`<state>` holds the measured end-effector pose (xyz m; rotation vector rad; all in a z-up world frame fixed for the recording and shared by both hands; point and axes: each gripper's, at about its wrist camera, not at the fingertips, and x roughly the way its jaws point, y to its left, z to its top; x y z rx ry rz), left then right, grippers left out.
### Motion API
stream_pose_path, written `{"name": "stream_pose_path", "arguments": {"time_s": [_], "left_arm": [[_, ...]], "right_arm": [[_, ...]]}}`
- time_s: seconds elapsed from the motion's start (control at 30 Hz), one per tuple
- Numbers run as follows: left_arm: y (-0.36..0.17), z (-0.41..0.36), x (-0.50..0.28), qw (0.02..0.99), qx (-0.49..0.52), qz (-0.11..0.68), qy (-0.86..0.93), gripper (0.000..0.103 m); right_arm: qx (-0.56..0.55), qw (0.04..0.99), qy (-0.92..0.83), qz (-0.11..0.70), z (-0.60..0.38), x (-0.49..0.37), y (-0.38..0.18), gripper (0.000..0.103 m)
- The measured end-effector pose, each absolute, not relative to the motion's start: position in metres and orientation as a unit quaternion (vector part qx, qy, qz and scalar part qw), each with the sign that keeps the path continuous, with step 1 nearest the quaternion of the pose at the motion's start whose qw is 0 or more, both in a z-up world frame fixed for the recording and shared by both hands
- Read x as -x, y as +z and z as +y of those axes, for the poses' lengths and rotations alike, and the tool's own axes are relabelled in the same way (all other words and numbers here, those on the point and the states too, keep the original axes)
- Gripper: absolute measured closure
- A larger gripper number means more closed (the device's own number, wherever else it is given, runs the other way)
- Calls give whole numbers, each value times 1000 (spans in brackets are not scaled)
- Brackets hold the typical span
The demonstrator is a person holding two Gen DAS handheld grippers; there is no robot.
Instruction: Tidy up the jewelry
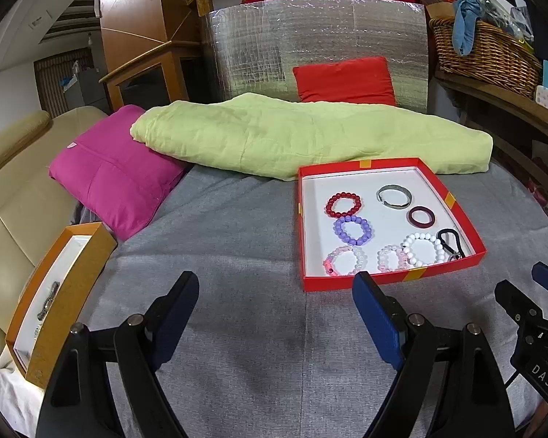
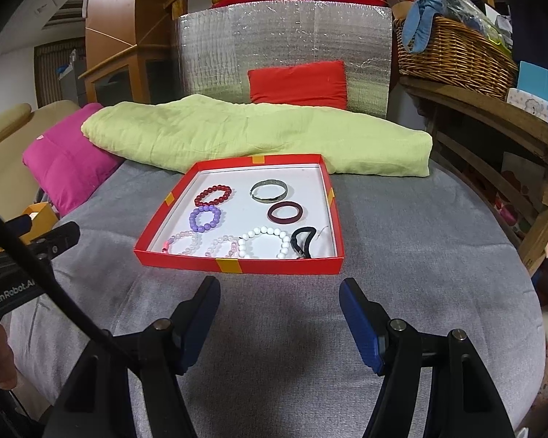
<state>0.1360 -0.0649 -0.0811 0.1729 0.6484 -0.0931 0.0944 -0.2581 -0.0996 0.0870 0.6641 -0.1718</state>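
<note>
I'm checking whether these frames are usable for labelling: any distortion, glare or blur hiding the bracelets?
Left wrist view: strong fisheye bending with dark corners, yet the bracelets in the red box stay sharp. Right wrist view: same bending; the silver foil panel glints, and a black cable crosses the lower left without covering the box.

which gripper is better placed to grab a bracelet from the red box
Right, probably. The right gripper stands open straight before the red box, while the left gripper faces bare grey cover with that box off to its right.
</note>
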Motion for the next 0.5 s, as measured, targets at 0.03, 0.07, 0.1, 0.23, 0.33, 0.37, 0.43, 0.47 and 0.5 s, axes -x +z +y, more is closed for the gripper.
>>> {"name": "stream_pose_path", "arguments": {"time_s": [0.03, 0.07, 0.1, 0.23, 0.33, 0.37, 0.43, 0.47, 0.5], "left_arm": [[-81, -65, -136, 943, -85, 318, -45, 17], [-81, -64, -136, 943, -85, 318, -44, 17], [-81, -63, -136, 943, -84, 318, -45, 17], [-81, -61, -136, 944, -84, 317, -45, 17], [-81, -61, -136, 943, -84, 317, -46, 17], [-80, -61, -136, 944, -84, 317, -46, 17], [-80, -60, -136, 944, -84, 317, -47, 17], [-80, -60, -136, 944, -84, 317, -48, 17], [-79, -59, -136, 944, -84, 316, -48, 17]], "right_arm": [[-43, 941, -84, 326, -258, -95, -100, 32], [-42, 941, -85, 326, -258, -95, -100, 32], [-42, 941, -84, 326, -258, -95, -100, 32], [-42, 940, -84, 327, -257, -95, -100, 32], [-41, 940, -84, 328, -256, -97, -101, 32], [-40, 940, -83, 328, -256, -98, -101, 32], [-39, 940, -83, 328, -254, -99, -102, 32], [-39, 940, -82, 329, -254, -99, -102, 32], [-38, 940, -82, 329, -253, -100, -102, 32]]}}
